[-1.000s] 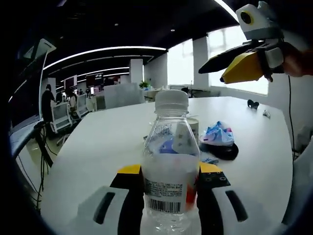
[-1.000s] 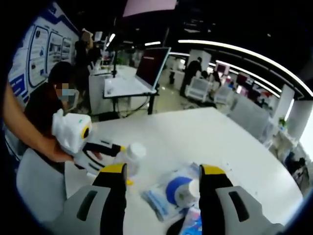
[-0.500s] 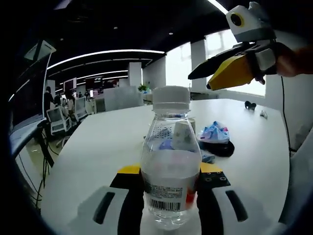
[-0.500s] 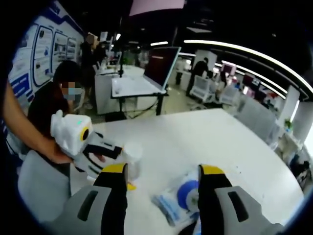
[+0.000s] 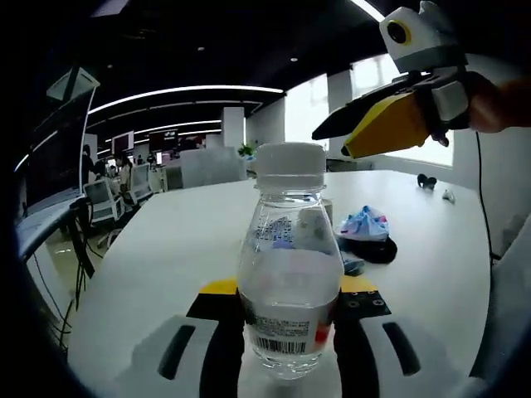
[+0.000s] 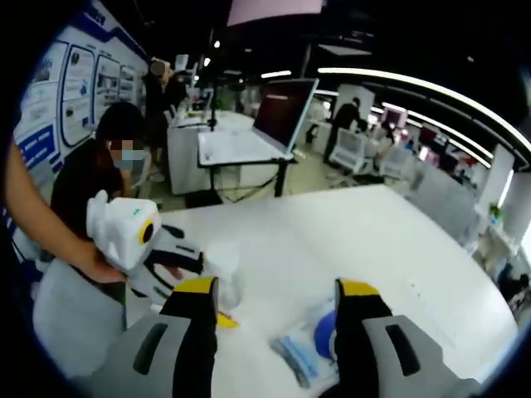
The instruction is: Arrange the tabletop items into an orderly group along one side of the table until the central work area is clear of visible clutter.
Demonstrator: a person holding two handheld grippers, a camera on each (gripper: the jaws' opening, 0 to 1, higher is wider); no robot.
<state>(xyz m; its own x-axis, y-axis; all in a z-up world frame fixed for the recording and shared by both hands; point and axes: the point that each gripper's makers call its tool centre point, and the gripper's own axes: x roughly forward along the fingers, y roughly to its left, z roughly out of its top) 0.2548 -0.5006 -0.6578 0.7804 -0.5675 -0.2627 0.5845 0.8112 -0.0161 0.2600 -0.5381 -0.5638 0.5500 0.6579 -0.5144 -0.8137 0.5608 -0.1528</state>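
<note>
A clear water bottle (image 5: pixel 289 274) with a white cap stands upright between my left gripper's (image 5: pixel 288 308) yellow-tipped jaws, which are shut on its lower body. In the right gripper view the same bottle (image 6: pixel 224 275) shows blurred at the left gripper (image 6: pixel 166 259), which a person's hand holds. My right gripper (image 6: pixel 278 308) is open with nothing between its jaws, and hovers above the table over a blue and white packet (image 6: pixel 314 352). Seen from the left gripper view, the right gripper (image 5: pixel 390 124) hangs high at the upper right.
Behind the bottle on the white table (image 5: pixel 182 249) lie a crumpled blue and pink wrapper (image 5: pixel 369 224) on a black round object (image 5: pixel 377 251). A small dark item (image 5: pixel 428 178) lies far off. A monitor (image 6: pixel 286 112) stands on a desk beyond the table.
The bottle now sits a little higher between the left jaws, with its base in sight. The right gripper has drifted left in the left gripper view, and the packet has slid lower in its own.
</note>
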